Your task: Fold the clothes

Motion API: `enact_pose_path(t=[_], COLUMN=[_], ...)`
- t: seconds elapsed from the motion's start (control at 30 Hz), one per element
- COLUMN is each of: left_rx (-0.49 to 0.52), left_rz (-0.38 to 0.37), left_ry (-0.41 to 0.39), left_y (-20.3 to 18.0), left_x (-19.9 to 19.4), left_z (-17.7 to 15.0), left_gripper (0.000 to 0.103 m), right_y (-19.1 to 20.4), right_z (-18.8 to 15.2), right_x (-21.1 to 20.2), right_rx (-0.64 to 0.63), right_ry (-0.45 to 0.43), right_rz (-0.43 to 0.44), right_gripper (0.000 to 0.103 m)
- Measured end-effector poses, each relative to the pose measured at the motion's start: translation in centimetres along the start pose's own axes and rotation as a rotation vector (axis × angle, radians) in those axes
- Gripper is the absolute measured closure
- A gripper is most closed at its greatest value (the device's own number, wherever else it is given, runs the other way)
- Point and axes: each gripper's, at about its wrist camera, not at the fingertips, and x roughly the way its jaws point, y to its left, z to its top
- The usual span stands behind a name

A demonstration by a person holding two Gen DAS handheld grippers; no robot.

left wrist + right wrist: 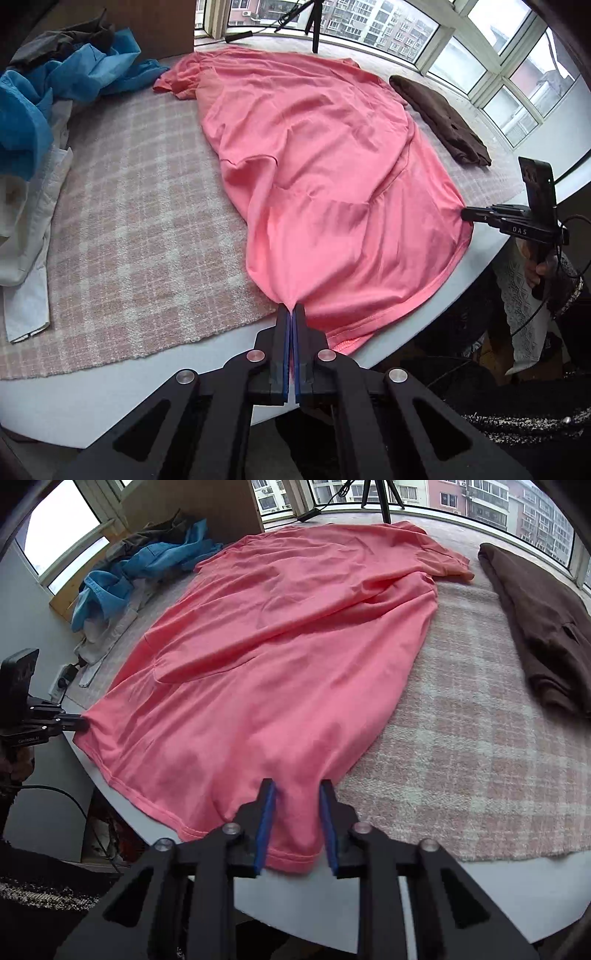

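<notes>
At the far left a crumpled blue garment (74, 74) lies heaped over a white garment (33, 206), both on the checked cloth (147, 221) that covers most of the round white table (110, 398). The pink shirt (314, 166) is spread flat along the middle of the cloth, its sleeves towards the windows and its hem hanging slightly over the near table edge. The left tool (294, 308) is fully closed, pinching the left corner of that hem into a gathered point. Further right a folded brown garment (443, 118) lies on the cloth just beside the shirt. At the hem's right corner, the right tool (297, 786) has its blue pads (267, 819) standing apart on either side of a fold of pink fabric, not pressing it.
</notes>
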Motion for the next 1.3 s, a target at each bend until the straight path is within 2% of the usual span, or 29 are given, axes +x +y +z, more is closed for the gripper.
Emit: enact_pose_path(t=[0.17,0.23,0.27,0.3,0.33,0.43,0.5,0.57,0.67,0.7,0.77,0.87,0.97,1.03,1.1,1.2,1.3], left_rx=[-0.041,-0.031,-0.025,-0.029,-0.033,-0.049,-0.048,-0.069,-0.079,-0.078,-0.076,-0.072,-0.065,-0.079,-0.100,-0.092,-0.082], left_rz=[0.080,0.135,0.164,0.198,0.233,0.288,0.308,0.293,0.288,0.289,0.289,0.292,0.308,0.317,0.318,0.314,0.304], left_ry=[-0.190,-0.239,-0.263,-0.254,-0.241,-0.186,-0.159,-0.143,-0.126,-0.121,-0.123,-0.135,-0.149,-0.154,-0.151,-0.141,-0.133], left_y=[2.6,3.4,3.8,4.7,5.6,7.7,8.3,8.9,9.4,9.4,9.6,10.0,10.5,11.4,12.3,12.5,12.4], left_x=[-8.8,-10.4,-11.1,-10.7,-10.2,-7.6,-6.2,-5.6,-5.1,-5.1,-5.3,-6.0,-6.6,-6.8,-6.7,-6.3,-5.9], left_z=[2.3,3.3,3.8,4.5,5.3,5.9,5.7,5.5,5.5,5.6,5.8,6.5,7.1,7.6,8.0,7.9,7.7], left_gripper=[0.103,0.103,0.102,0.103,0.103,0.103,0.103,0.103,0.102,0.102,0.103,0.102,0.102,0.102,0.102,0.102,0.102], right_y=[1.7,2.6,2.8,2.9,3.1,3.1,2.4,1.7,2.2,2.7,3.8,4.8,3.7,2.9,2.0,1.1,1.9], right_z=[3.1,5.1,6.3,7.6,8.6,8.6,6.7,4.1,1.1,0.4,-0.6,-0.7,1.7,3.9,5.9,7.0,5.8], right_x=[-6.4,-9.0,-9.4,-9.6,-9.2,-6.1,-3.6,-1.3,0.9,1.4,2.1,2.9,2.6,2.4,2.6,2.1,1.1], right_rx=[-0.007,-0.017,-0.020,-0.024,-0.038,-0.096,-0.099,-0.087,-0.103,-0.125,-0.184,-0.232,-0.145,-0.108,-0.074,-0.004,0.031], right_ry=[-0.156,-0.236,-0.255,-0.266,-0.255,-0.138,-0.040,0.040,0.095,0.105,0.110,0.087,0.032,-0.024,-0.036,-0.016,-0.003], right_rz=[0.095,0.126,0.114,0.092,0.063,-0.014,-0.041,-0.036,-0.004,-0.011,-0.057,-0.126,-0.083,-0.117,-0.170,-0.130,-0.066], right_gripper=[0.100,0.100,0.099,0.094,0.085,0.082,0.077,0.073,0.068,0.063,0.055,0.053,0.053,0.053,0.053,0.053,0.053])
